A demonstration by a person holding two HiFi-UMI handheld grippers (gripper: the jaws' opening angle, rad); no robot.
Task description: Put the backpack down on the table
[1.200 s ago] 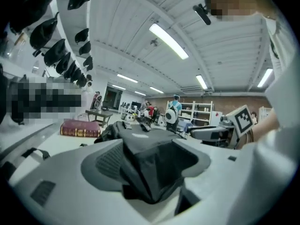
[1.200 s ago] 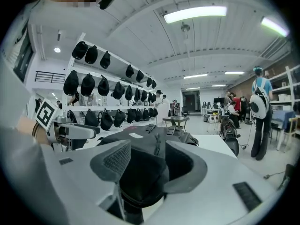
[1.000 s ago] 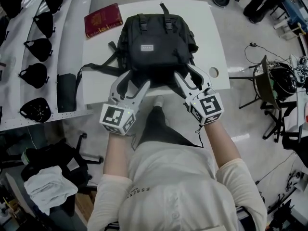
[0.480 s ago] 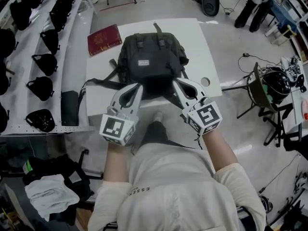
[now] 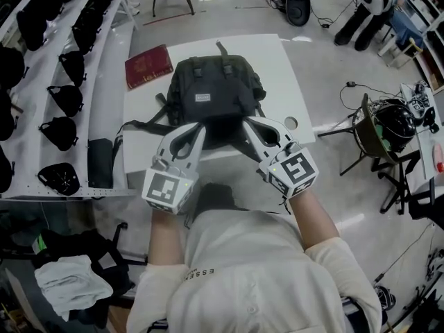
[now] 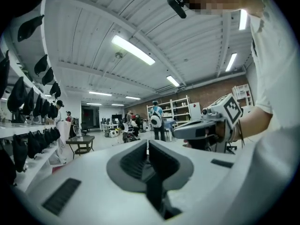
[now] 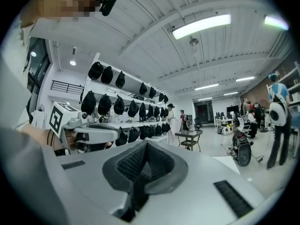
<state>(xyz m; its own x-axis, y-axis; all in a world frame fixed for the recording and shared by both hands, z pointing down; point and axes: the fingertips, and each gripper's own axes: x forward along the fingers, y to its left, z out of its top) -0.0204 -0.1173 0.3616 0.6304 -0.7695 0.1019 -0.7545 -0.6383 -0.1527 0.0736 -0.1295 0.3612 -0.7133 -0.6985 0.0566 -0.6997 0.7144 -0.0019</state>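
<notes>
Black webbing [image 6: 153,191] now pinched in left tongs [image 5: 196,132] and right tongs [image 5: 246,125], both spread a second ago. Backpack [image 5: 216,92] lies on white counter [image 5: 284,68] by red book [image 5: 148,66], gripped at its near edge; looks like a lift starting, set-down still pending

Right claw [image 7: 146,145] clamped on black strap [image 7: 137,191]; left claw [image 7: 112,135] alongside; black caps [image 7: 104,105] behind.

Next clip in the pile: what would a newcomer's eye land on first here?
A black backpack lies in the middle of the white table, with a red book on the table's far left corner. The left gripper and the right gripper are both at the backpack's near edge, jaws shut. Shelves of black caps run along the left side.
</notes>
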